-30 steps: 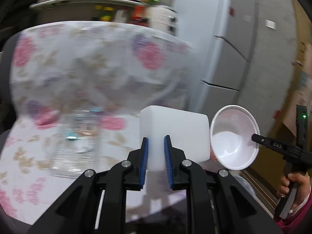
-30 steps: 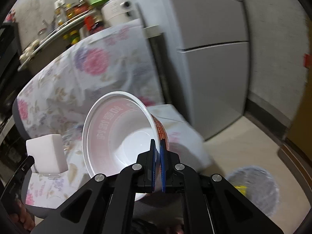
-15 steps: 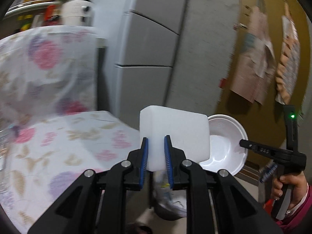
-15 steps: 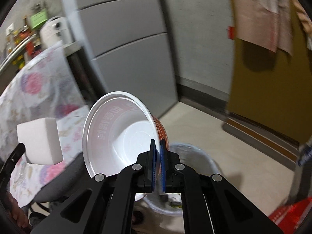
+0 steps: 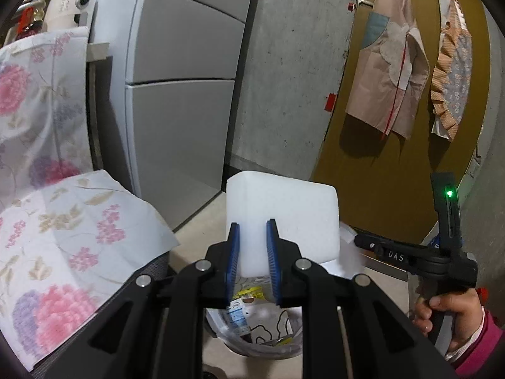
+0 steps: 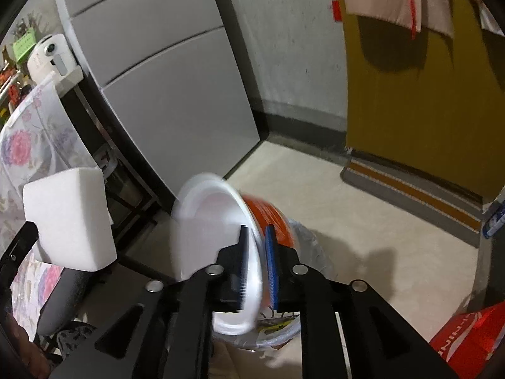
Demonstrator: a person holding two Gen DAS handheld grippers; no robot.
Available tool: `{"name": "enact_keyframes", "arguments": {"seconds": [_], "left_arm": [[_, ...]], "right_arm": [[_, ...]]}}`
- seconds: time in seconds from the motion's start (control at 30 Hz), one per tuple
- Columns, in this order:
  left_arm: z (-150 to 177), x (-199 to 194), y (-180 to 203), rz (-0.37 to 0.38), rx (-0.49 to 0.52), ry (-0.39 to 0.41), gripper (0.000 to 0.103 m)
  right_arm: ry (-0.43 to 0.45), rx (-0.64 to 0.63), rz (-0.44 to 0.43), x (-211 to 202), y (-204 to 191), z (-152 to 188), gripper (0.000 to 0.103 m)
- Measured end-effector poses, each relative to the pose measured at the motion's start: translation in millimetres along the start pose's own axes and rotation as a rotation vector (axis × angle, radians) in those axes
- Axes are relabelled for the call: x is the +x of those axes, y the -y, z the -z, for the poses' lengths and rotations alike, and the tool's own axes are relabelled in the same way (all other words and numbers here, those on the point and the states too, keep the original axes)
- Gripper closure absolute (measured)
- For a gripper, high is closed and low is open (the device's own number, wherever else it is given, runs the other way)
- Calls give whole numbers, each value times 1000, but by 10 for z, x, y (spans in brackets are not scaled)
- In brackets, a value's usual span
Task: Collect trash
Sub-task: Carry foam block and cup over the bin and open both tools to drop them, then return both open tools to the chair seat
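Observation:
My left gripper [image 5: 252, 262] is shut on a white foam block [image 5: 282, 214] and holds it above a bag-lined trash bin [image 5: 252, 338] on the floor. The block also shows at the left of the right wrist view [image 6: 68, 218]. My right gripper [image 6: 256, 268] has its jaws slightly parted, and a white and orange instant-noodle bowl [image 6: 217, 221] sits blurred between them, tipped over the same bin [image 6: 303, 246]. Whether the jaws still grip the bowl's rim is unclear. The right gripper's body shows at the right of the left wrist view [image 5: 419, 252].
A chair with a floral cover [image 5: 56, 237] stands at the left. A grey fridge [image 5: 180, 94] is behind it, a concrete wall [image 5: 290, 63] and a mustard door with hanging aprons [image 5: 394, 72] further right. A red bag [image 6: 467, 344] lies at the lower right.
Both grippers swung right from the floral chair to above the trash bin. The right jaws have parted a little and the bowl has tipped and blurs. The foam block stays held.

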State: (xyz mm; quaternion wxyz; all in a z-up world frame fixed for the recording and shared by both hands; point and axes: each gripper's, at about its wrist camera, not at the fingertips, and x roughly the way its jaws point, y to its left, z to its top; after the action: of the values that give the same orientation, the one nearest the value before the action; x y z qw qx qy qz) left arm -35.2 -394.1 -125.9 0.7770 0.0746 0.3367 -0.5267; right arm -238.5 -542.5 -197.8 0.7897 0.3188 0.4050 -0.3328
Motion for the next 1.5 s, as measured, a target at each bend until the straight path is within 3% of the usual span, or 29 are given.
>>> {"name": "enact_keyframes", "arguments": {"seconds": [0.07,0.17,0.23,0.43,0.7,0.83,0.93,1.03,1.1,1.5], "left_arm": [[-5,82,18,14,5,-16,87],[2,261,96,37,11,-59,78],[23,378,133,45,13,-91,59],[118,446,13,13,5,-132,57],[98,54,-296,-111,-7,-83,49],[98,-140,-387,-154,-14,-67,38],[118,-305,-477,-195,-24,-54,32],[157,-495,-602,-239,-39,-53,22],[186,-608,-690,-267,-58,-54,21],[382,-1469,-1428,-477,-216,-7,12]], "right_arm": [[21,7,-1,-48,47,-12,69],[58,16,8,-167,109,-63,66],[83,22,10,-263,143,-90,66],[137,-2,1,-432,62,-146,66],[249,-91,-28,-795,-369,-221,65],[285,-132,-24,-904,-538,-230,57],[283,-149,-39,-940,-666,-218,54],[268,-174,-40,-920,-804,-194,38],[237,-195,-57,-868,-921,-170,28],[195,-343,-225,-769,-1951,1,28]]}}
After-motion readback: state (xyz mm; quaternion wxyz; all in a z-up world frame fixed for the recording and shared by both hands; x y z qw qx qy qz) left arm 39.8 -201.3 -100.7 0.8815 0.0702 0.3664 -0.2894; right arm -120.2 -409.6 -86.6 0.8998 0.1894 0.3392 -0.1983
